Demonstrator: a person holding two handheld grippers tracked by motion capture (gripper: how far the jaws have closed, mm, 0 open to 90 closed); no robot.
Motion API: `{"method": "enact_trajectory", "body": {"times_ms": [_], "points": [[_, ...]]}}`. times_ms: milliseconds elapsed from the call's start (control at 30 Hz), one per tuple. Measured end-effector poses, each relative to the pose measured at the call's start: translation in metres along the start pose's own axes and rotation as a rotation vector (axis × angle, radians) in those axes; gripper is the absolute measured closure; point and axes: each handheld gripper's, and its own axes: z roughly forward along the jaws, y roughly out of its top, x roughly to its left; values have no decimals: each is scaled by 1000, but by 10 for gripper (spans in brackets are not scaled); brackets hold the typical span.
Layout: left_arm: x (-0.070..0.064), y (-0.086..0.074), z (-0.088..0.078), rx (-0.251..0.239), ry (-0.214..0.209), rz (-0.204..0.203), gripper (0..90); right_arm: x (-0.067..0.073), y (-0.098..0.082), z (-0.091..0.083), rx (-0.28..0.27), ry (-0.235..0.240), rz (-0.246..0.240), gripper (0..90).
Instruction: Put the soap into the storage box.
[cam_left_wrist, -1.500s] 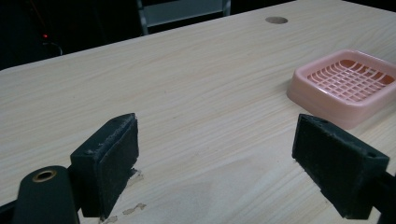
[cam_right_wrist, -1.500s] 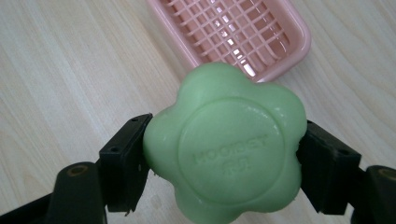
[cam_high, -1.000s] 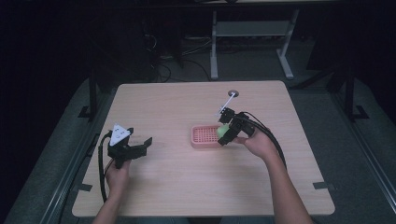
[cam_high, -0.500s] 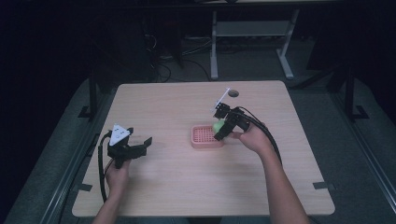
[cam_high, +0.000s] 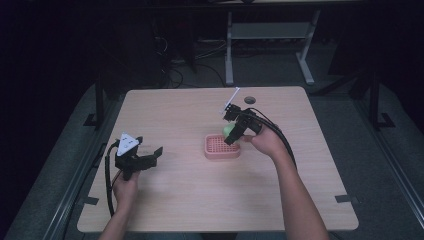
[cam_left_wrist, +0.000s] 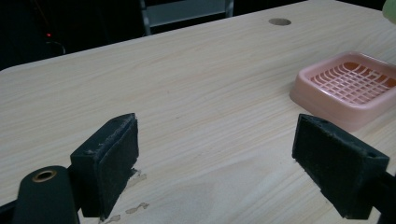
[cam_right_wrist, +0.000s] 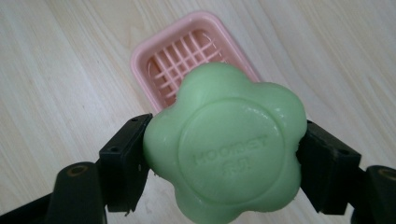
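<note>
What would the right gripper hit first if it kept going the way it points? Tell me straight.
Probably the pink soap dish. The right gripper, shut on the green soap, looks down at the dish's grid from above, with wooden table around it; how high it hangs is unclear.

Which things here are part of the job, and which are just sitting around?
Part of the job:
green soap, clamped in the right gripper
pink soap dish, lying below the soap

Just there:
left gripper, open, holding nothing
round hole in the table
</note>
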Motion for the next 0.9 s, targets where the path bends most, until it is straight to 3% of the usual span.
{"method": "enact_trajectory", "body": {"times_ms": [900], "points": [[-1, 0, 0, -5, 1, -3, 143, 2, 19, 38, 40, 20, 3, 260]]}}
